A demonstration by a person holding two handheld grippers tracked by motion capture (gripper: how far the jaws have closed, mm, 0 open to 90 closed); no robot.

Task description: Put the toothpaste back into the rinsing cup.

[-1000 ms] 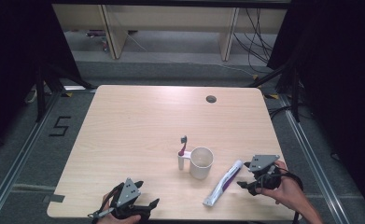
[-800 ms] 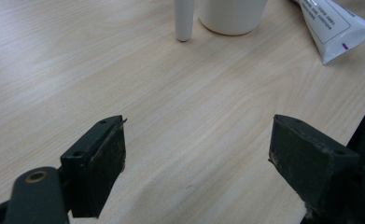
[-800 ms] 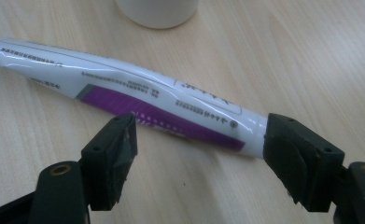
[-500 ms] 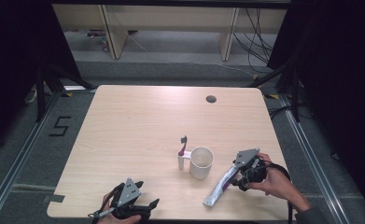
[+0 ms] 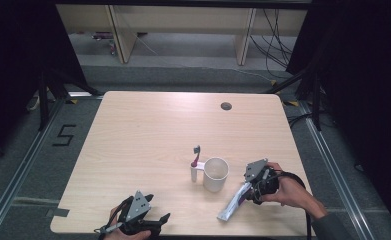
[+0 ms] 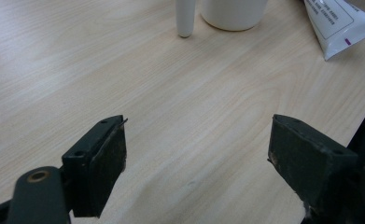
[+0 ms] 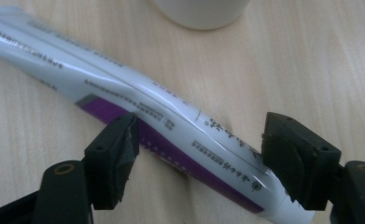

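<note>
A white and purple toothpaste tube (image 5: 231,206) (image 7: 171,116) lies flat at the table's front right, slanting toward the front edge. My right gripper (image 5: 246,190) (image 7: 196,144) straddles the tube's cap end. Its jaws have just been closing with the tube between them, and the pads stand at the tube's edges without squeezing it. A white mug (image 5: 216,174) (image 7: 199,9) stands just left of the tube. A toothbrush (image 5: 196,162) with a white handle (image 6: 185,18) is next to the mug. My left gripper (image 5: 158,207) (image 6: 196,149) rests open over bare wood at the front edge, holding nothing.
The wooden table (image 5: 148,135) has a round cable hole (image 5: 226,106) near its far right edge. In the left gripper view the mug (image 6: 231,11) and the tube's flat end (image 6: 334,28) sit ahead. Dark floor and metal rails flank the table.
The right hand and gripper slid left along the table onto the toothpaste tube, so the jaws now straddle it. The left gripper, mug and toothbrush stayed put.
</note>
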